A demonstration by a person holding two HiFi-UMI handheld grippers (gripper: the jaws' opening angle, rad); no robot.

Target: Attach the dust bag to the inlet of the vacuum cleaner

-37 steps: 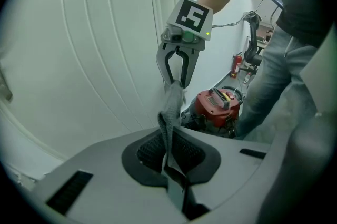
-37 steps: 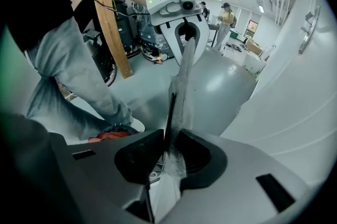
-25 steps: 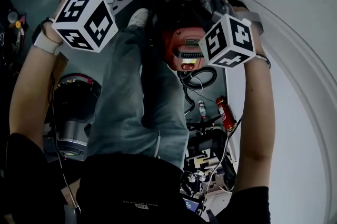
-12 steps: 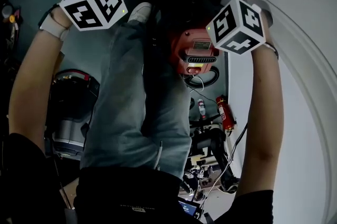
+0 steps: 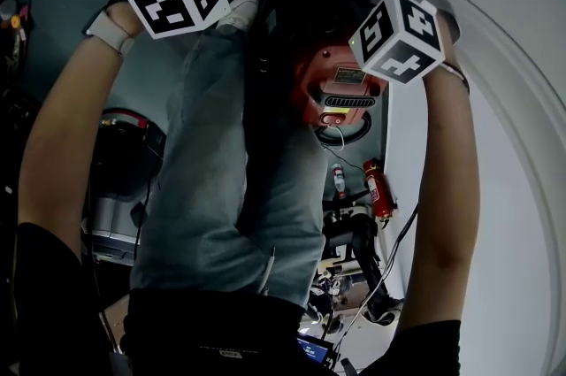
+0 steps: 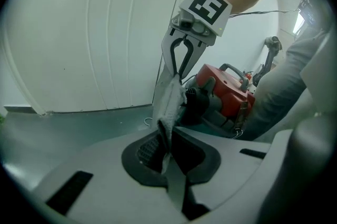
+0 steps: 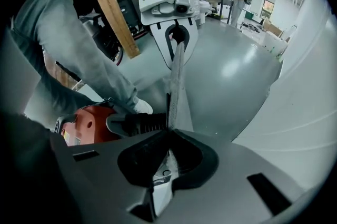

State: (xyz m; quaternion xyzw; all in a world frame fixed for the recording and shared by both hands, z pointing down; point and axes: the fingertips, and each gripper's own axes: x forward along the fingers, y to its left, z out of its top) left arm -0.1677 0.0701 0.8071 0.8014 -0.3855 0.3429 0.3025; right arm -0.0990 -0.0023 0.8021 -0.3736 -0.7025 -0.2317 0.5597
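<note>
White fabric dust bag (image 6: 169, 97) hung pinched between left gripper (image 6: 166, 139) and just-closed right gripper (image 7: 169, 157), close beside red vacuum cleaner (image 5: 325, 95); shallow edge grips might have slipped, dropping it before seating.

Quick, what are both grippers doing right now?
Left gripper: closed on the bag.
Right gripper: closed on the same bag.

no words or numbers can be read; the label panel (image 5: 349, 76) on the red vacuum cleaner (image 5: 317, 104) is too blurred.
</note>
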